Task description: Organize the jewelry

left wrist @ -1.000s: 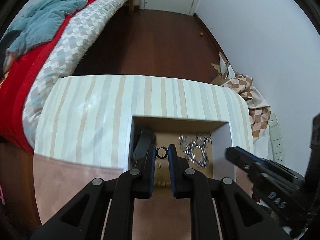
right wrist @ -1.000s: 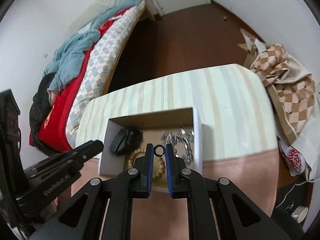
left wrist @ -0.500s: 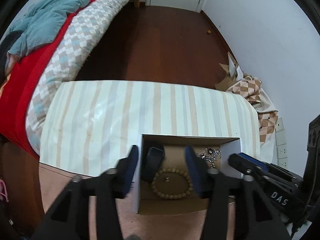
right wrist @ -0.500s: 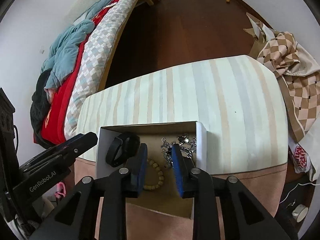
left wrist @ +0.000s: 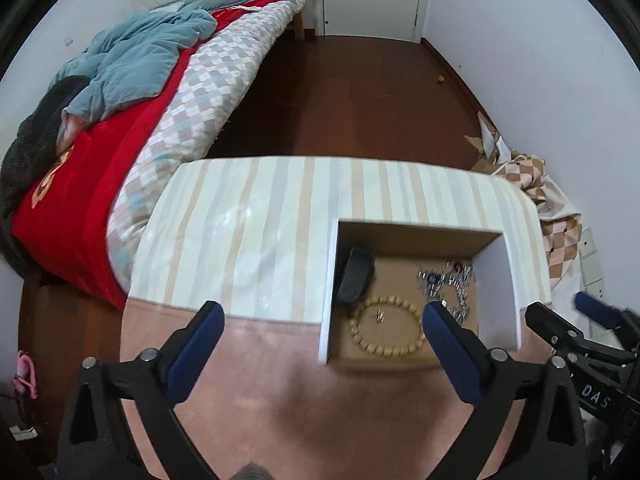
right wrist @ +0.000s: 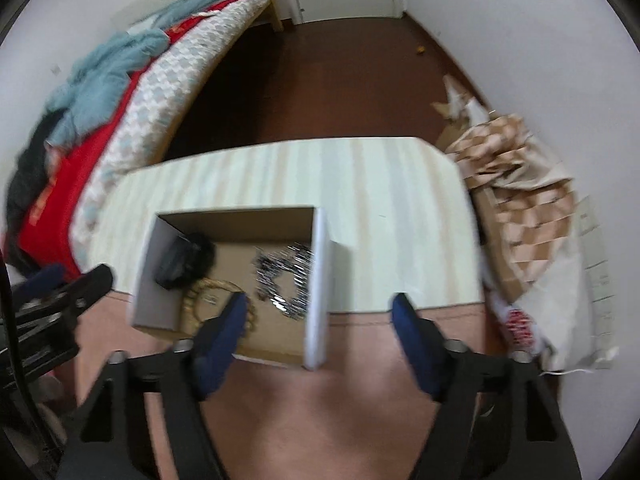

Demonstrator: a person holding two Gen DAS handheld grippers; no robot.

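One open white cardboard box [left wrist: 496,276] on the striped tabletop [left wrist: 256,236] holds one wooden bead bracelet [left wrist: 386,330], one black band [left wrist: 354,276], and a blurred silver chain tangle [left wrist: 448,280]. Left claw [left wrist: 322,320] and right claw [right wrist: 320,308] both spread, empty.

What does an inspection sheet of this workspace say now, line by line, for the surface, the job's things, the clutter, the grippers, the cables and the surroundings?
Surface: striped cream and beige table top, with a plain pink strip along the near edge.
Job's things: open white cardboard box holding a wooden bead bracelet, a heap of silver chain jewelry and a black band-like item; a tiny metal piece lies inside the bracelet ring.
Clutter: nothing seen on the table outside the box.
Grippers: left gripper and right gripper both wide open, holding nothing.
Cables: nothing seen.
Surroundings: bed with red and checked covers, dark wooden floor, checkered brown cloth pile, white walls.
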